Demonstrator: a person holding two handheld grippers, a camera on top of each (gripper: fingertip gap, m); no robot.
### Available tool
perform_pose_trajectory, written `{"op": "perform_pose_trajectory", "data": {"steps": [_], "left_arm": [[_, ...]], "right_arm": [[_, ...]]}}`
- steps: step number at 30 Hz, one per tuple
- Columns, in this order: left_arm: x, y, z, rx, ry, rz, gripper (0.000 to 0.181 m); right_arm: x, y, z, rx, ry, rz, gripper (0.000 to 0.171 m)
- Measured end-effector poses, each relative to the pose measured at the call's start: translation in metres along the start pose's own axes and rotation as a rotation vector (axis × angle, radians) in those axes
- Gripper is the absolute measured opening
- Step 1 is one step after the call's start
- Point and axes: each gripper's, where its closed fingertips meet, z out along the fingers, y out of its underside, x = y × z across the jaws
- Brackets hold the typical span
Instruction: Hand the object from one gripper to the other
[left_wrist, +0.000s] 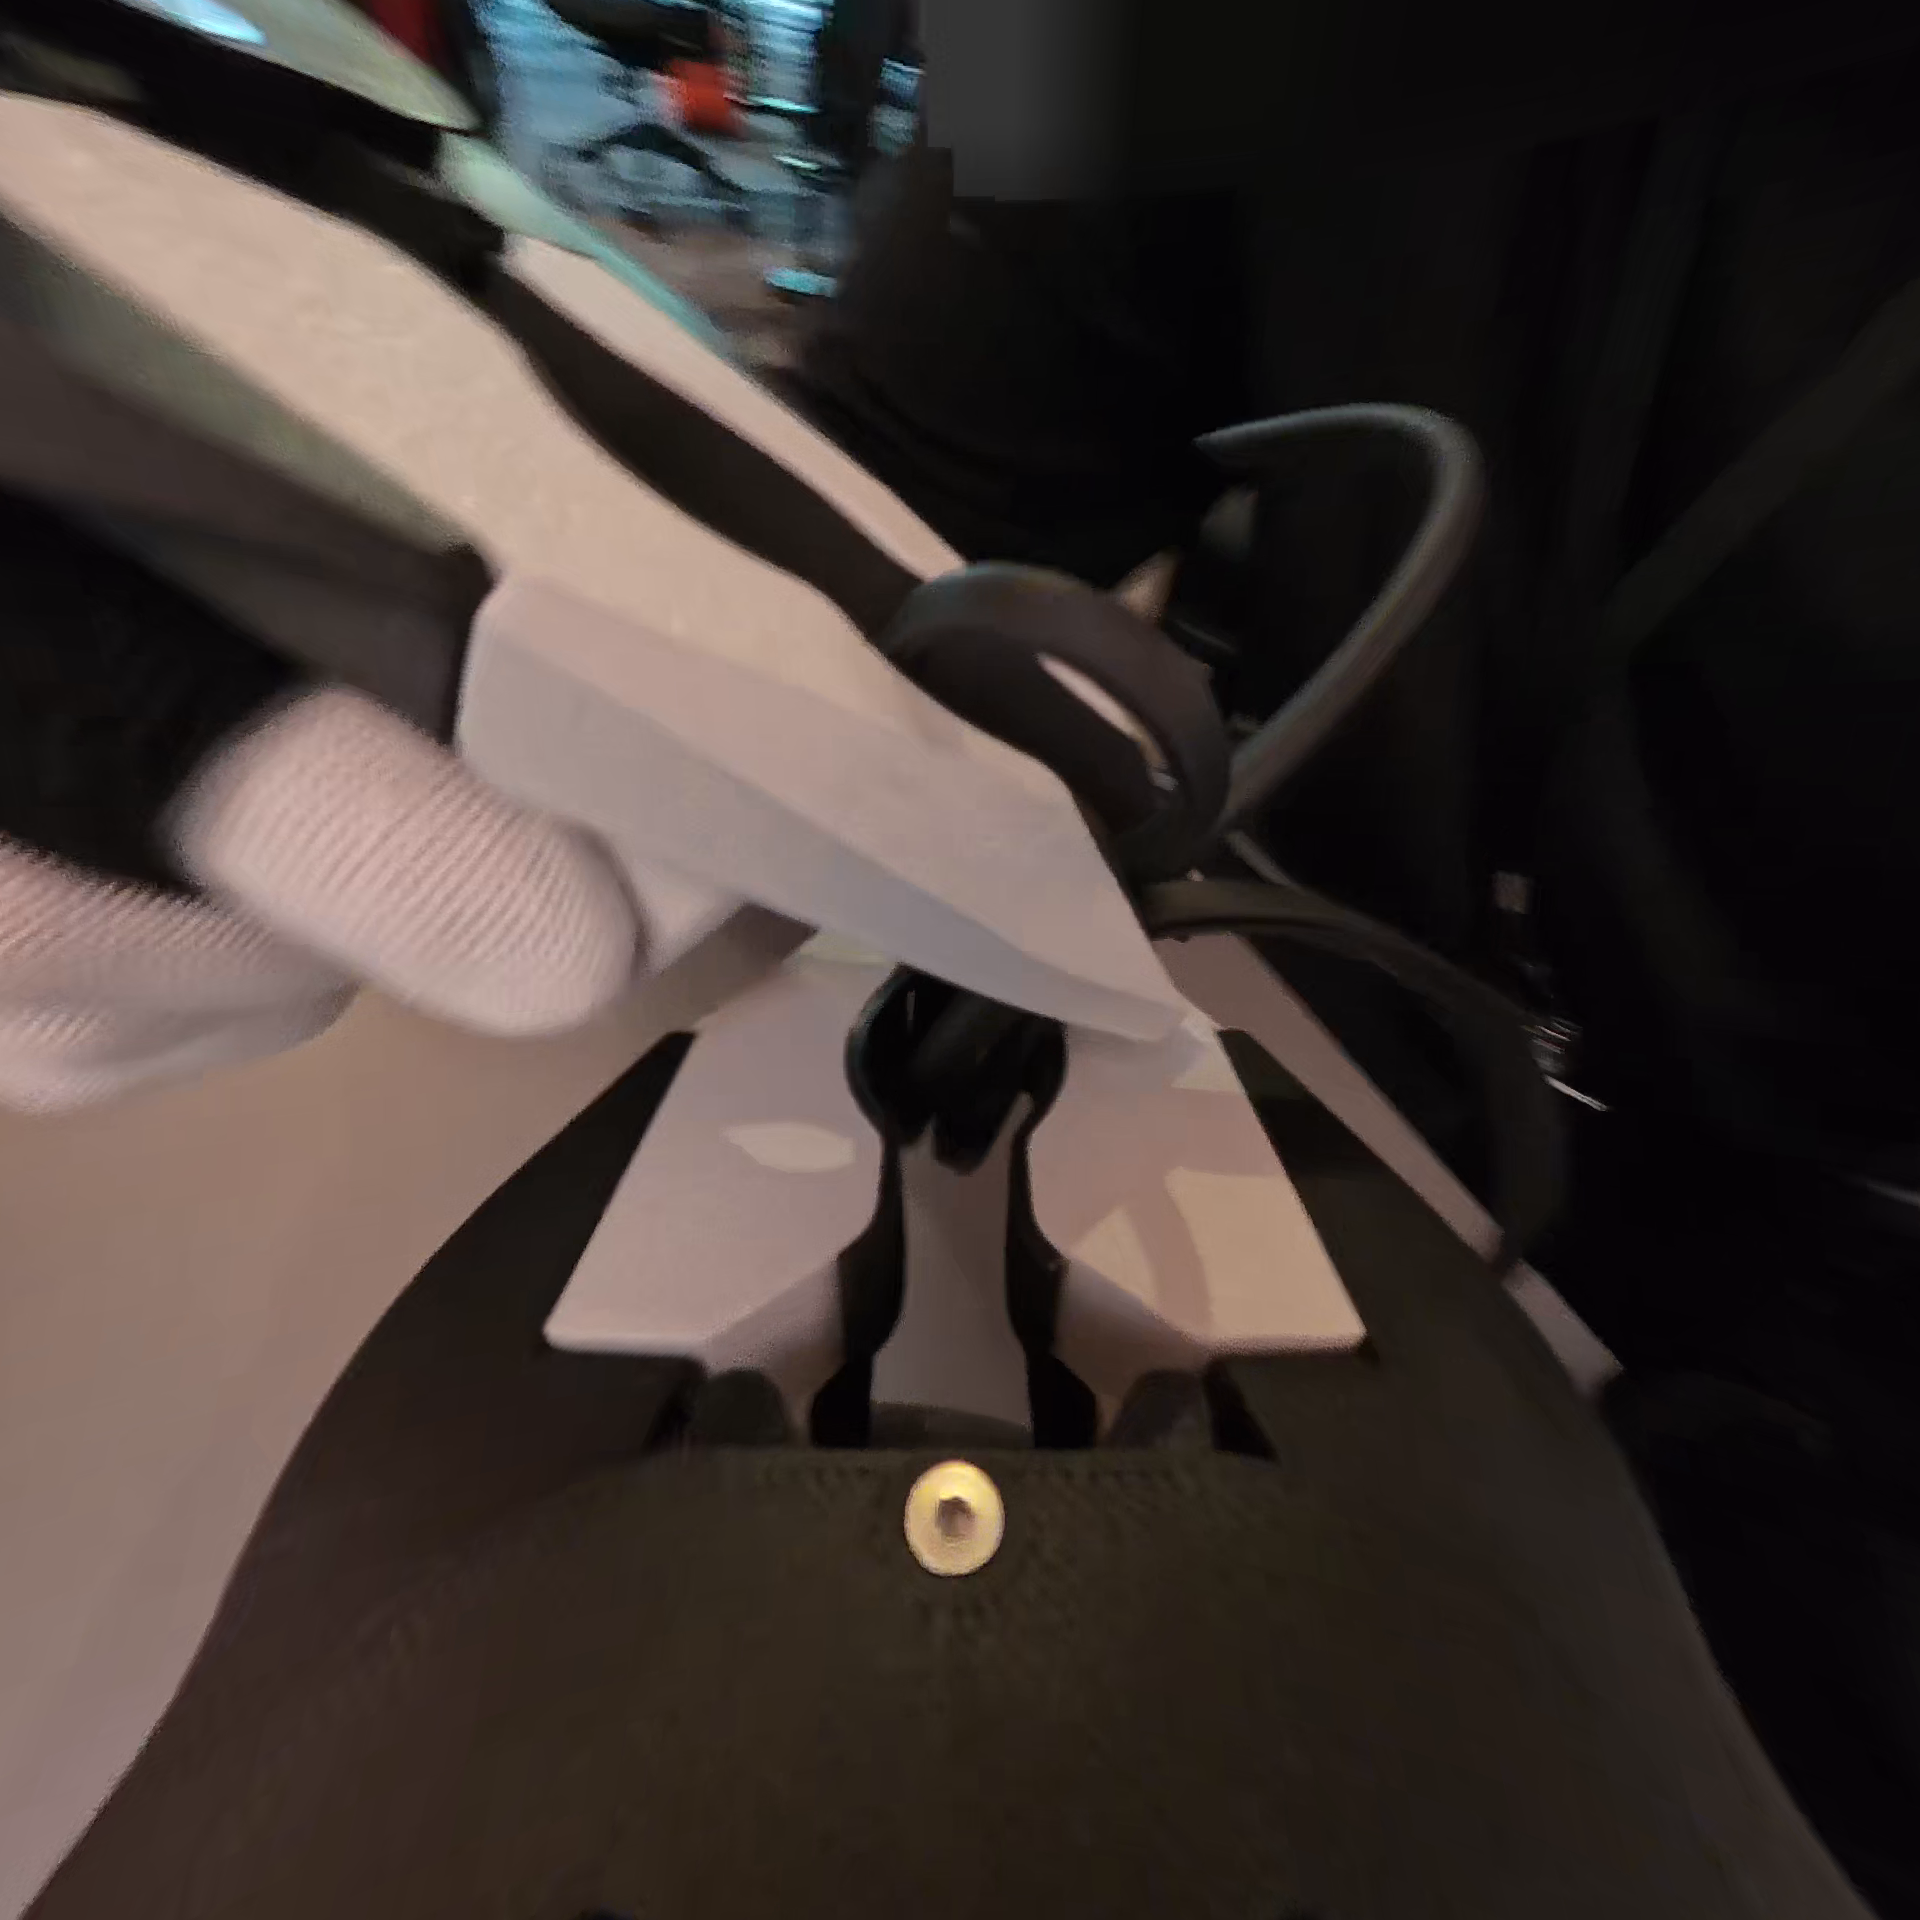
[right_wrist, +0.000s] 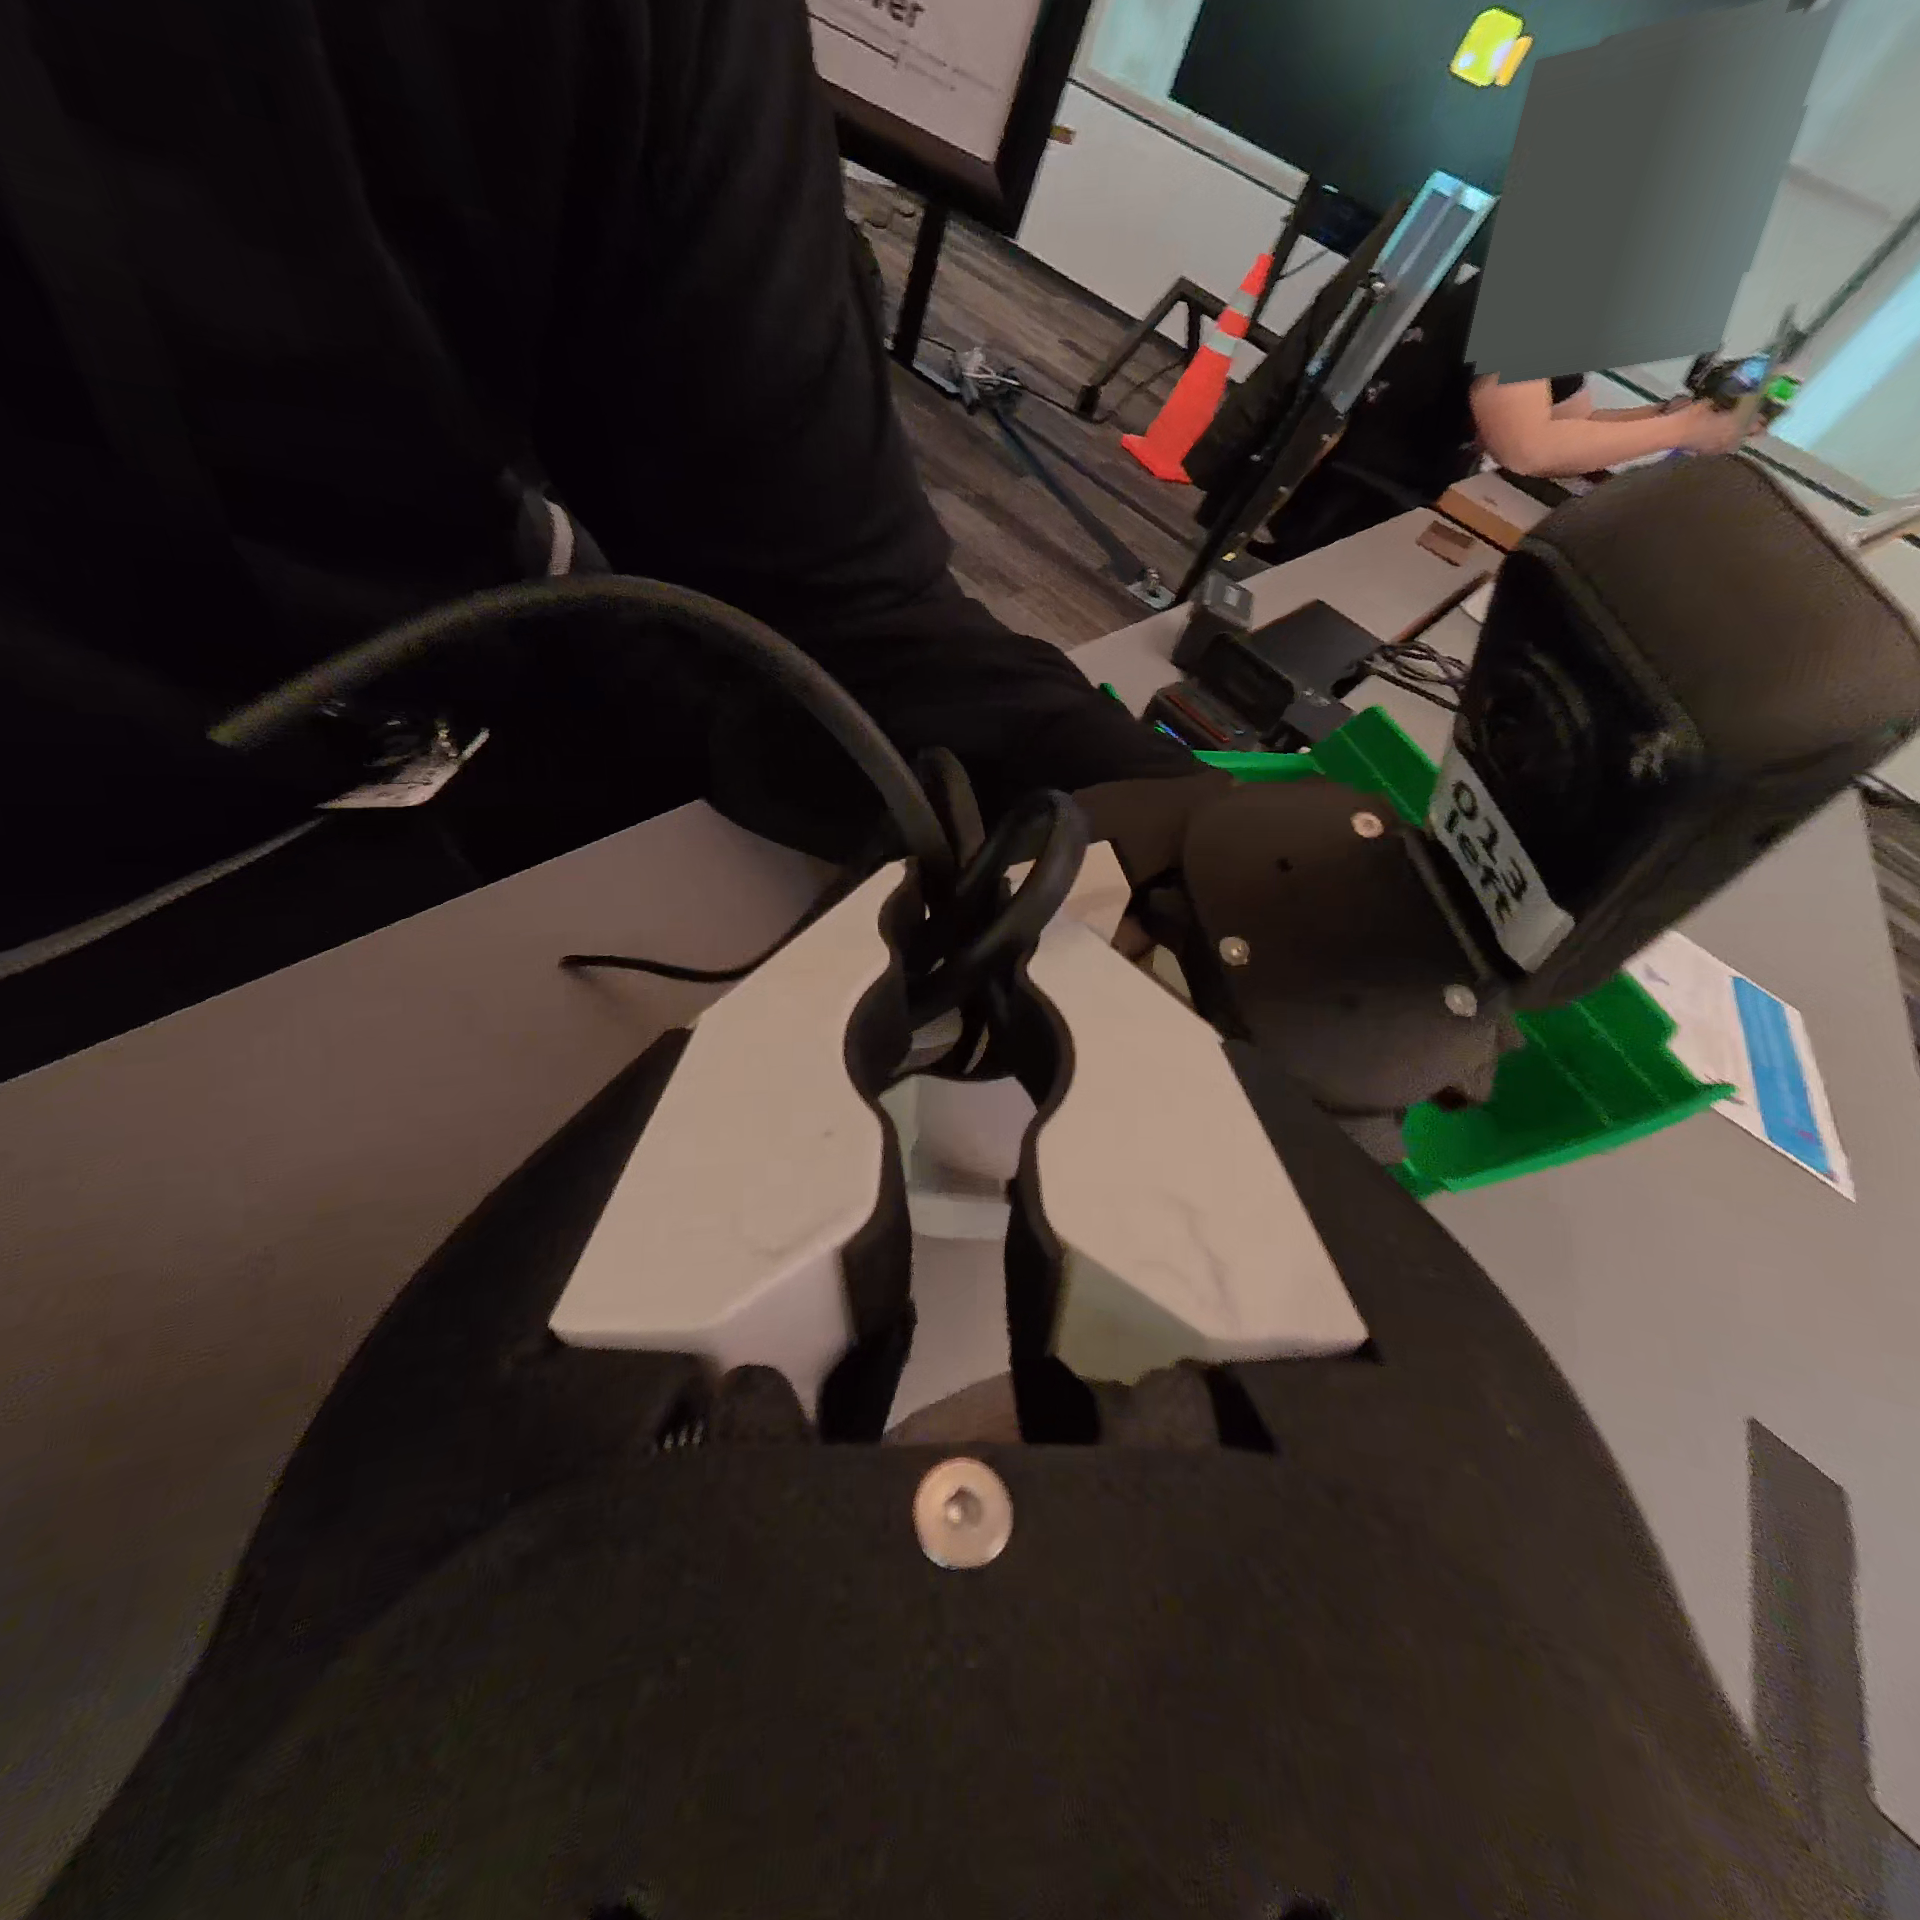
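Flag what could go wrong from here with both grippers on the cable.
1. Both the left gripper and the right gripper look shut on the same black cable bundle. If neither opens before they part, the cable could be strained.
2. The bundle is loosely coiled, and one end arcs free. Loops may slip out or snag on the fingers at release.
3. The left wrist view is motion-blurred and crowded by the other gripper's body, so grip depth there is uncertain.

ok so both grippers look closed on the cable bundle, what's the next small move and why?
Probably open one gripper, but the frames don't show which is the giver. The right gripper has its fingers closed around the coiled black cable. The left gripper pinches the same bundle, so both hold it and a release would complete the handover.
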Motion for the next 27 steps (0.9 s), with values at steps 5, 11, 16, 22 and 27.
{"op": "perform_pose_trajectory", "data": {"steps": [5, 11, 16, 22, 27], "left_arm": [[-0.046, -0.008, -0.031, 0.034, -0.309, -0.024, 0.042], [-0.084, -0.008, -0.098, 0.047, -0.685, -0.121, 0.044], [-0.1, -0.012, -0.141, 0.053, -0.93, -0.139, 0.04], [-0.09, -0.042, -0.139, 0.051, -1.024, -0.039, 0.052], [-0.09, -0.04, -0.135, -0.027, -1.071, -0.031, 0.059]], "right_arm": [[0.024, 0.006, -0.025, -0.047, 0.148, 0.0, 0.006], [0.056, 0.035, -0.068, -0.307, 0.397, -0.051, 0.006], [0.075, 0.051, -0.095, -0.482, 0.552, -0.105, 0.006], [0.096, 0.073, -0.112, -0.741, 0.688, -0.227, 0.007], [0.109, 0.077, -0.117, -0.825, 0.76, -0.298, 0.007]]}}
